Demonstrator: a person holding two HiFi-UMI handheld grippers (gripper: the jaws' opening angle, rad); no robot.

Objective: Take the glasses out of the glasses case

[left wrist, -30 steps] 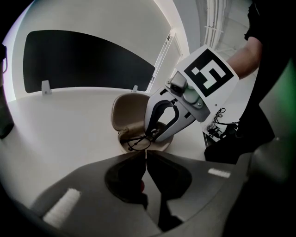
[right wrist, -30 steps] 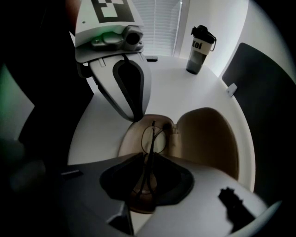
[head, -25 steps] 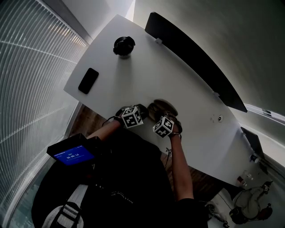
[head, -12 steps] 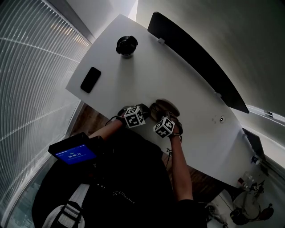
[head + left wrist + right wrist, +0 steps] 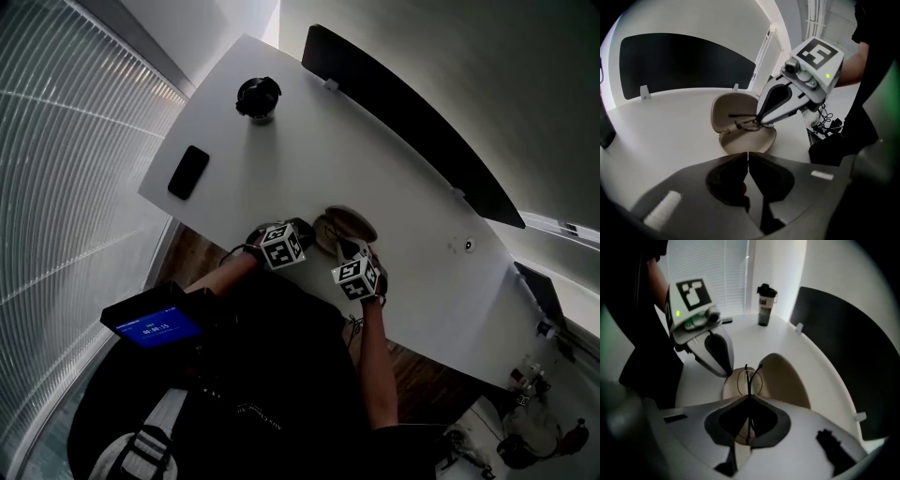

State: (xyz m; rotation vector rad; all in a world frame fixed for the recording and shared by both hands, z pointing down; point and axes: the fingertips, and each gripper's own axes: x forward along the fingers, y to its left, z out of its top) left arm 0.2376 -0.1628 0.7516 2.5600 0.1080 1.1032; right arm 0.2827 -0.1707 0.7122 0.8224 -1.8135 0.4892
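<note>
An open beige glasses case (image 5: 349, 223) lies near the front edge of the white table (image 5: 281, 159). In the right gripper view, thin dark-framed glasses (image 5: 749, 377) stand on edge over the case's lower half (image 5: 733, 383), and my right gripper (image 5: 749, 397) is shut on their frame. The left gripper view shows the same grip, with the right gripper (image 5: 760, 123) at the glasses (image 5: 746, 123) inside the case (image 5: 736, 112). My left gripper (image 5: 748, 155) is shut, its tips at the case's near rim. I cannot tell whether it pinches the rim.
A black phone (image 5: 188, 172) lies at the table's left edge. A black lidded cup (image 5: 258, 97) stands at the far end. A dark divider panel (image 5: 403, 122) runs along the back edge. A device with a blue screen (image 5: 150, 323) hangs at the person's chest.
My right gripper has drawn back a little toward the table's near edge, still at the case. The left gripper has stayed where it was.
</note>
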